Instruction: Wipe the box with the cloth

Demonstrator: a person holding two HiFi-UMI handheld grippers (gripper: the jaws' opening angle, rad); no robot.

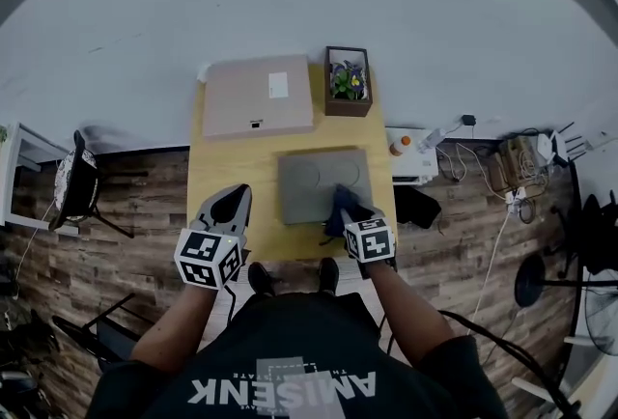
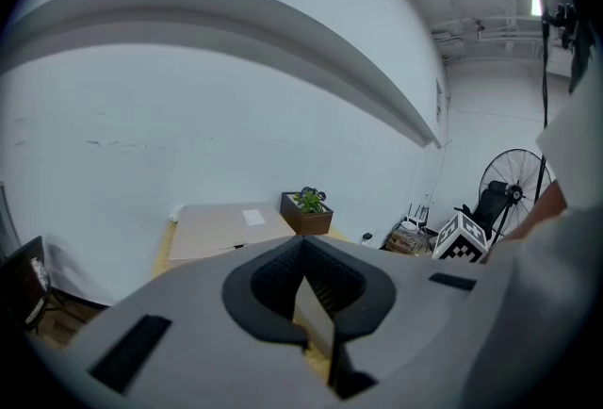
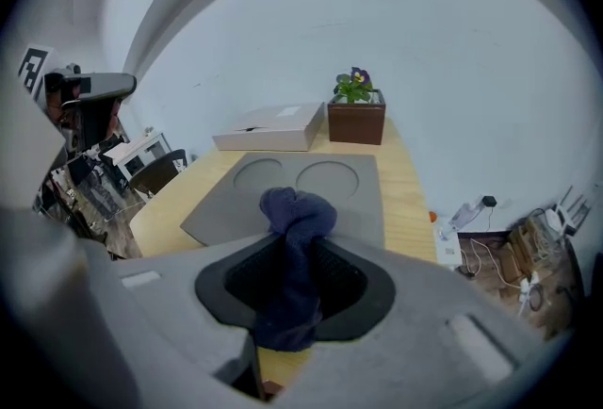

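The flat cardboard box lies at the table's far left, beside a wooden planter. In the right gripper view the box is far ahead, past a grey mat. My right gripper hangs over the mat's near right corner, shut on a dark blue cloth. The cloth bunches up out of the right gripper. My left gripper is over bare wood left of the mat, its jaws together and nothing in them. From the left gripper, the box sits well ahead.
The grey mat with two round recesses fills the table's middle. The planter stands at the far right, close to the wall. A black chair is on the floor at left. A white unit and cables lie at right.
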